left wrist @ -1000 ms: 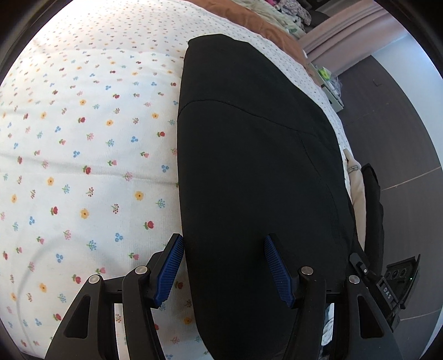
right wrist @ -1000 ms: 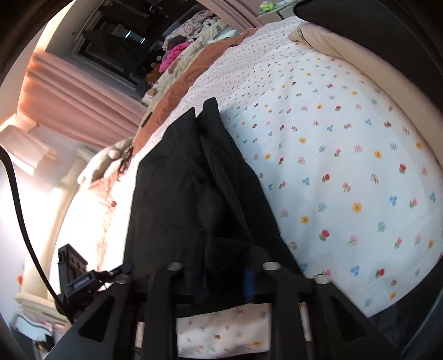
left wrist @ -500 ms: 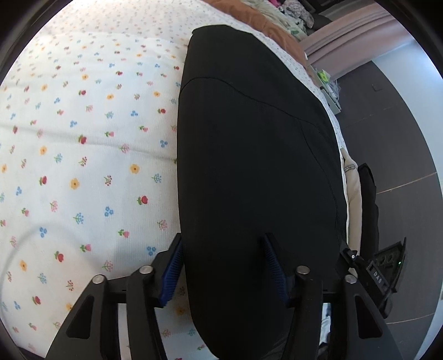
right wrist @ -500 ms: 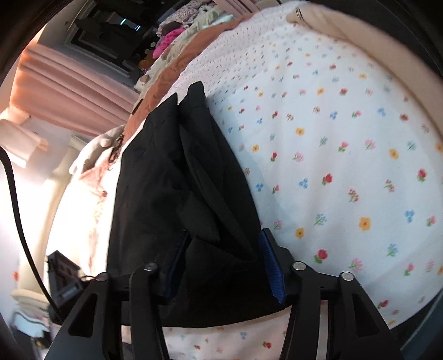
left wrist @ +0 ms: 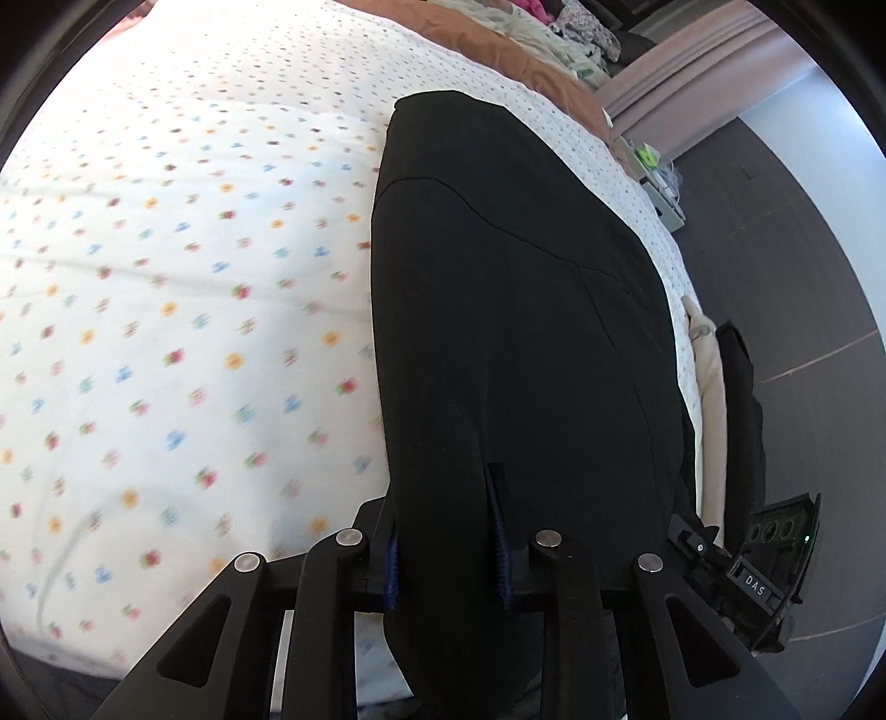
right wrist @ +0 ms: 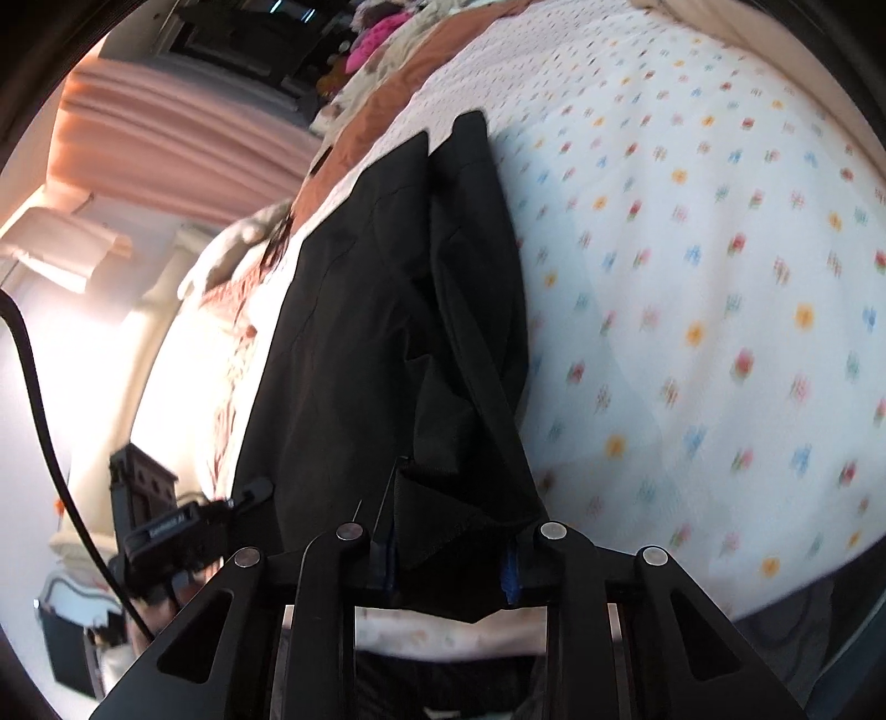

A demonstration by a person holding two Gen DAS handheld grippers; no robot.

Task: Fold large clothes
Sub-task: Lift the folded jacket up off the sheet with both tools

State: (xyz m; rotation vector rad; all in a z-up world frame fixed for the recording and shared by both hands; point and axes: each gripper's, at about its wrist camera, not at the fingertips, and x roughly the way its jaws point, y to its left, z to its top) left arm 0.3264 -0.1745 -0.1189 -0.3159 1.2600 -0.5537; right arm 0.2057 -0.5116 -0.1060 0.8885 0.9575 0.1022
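Now we are taking hold of the near end of the black garment (left wrist: 515, 332), and the grip wants care. On the left, the left gripper (left wrist: 446, 545) is closing its jaws around a bunched fold of the dark cloth at the near left edge; fabric fills the gap and hides most of the blue pads, so we judge the pinch nearly firm but cannot tell whether all layers are caught. We should gather every layer before lifting, and raise both ends level so the cloth does not skew. On the right, the right gripper (right wrist: 451, 559) is likewise closing, with a creased corner of the garment (right wrist: 398, 310) between its jaws, over the edge of the bed.

The garment lies lengthwise on the flowered bedsheet (left wrist: 183, 266), running away from us toward the brown blanket (left wrist: 482, 39) at the far end. It is already doubled into a long narrow strip, smooth on its left side, with loose overlapping layers along its right side. It looks soft and limp and is likely to sag between the two grips.
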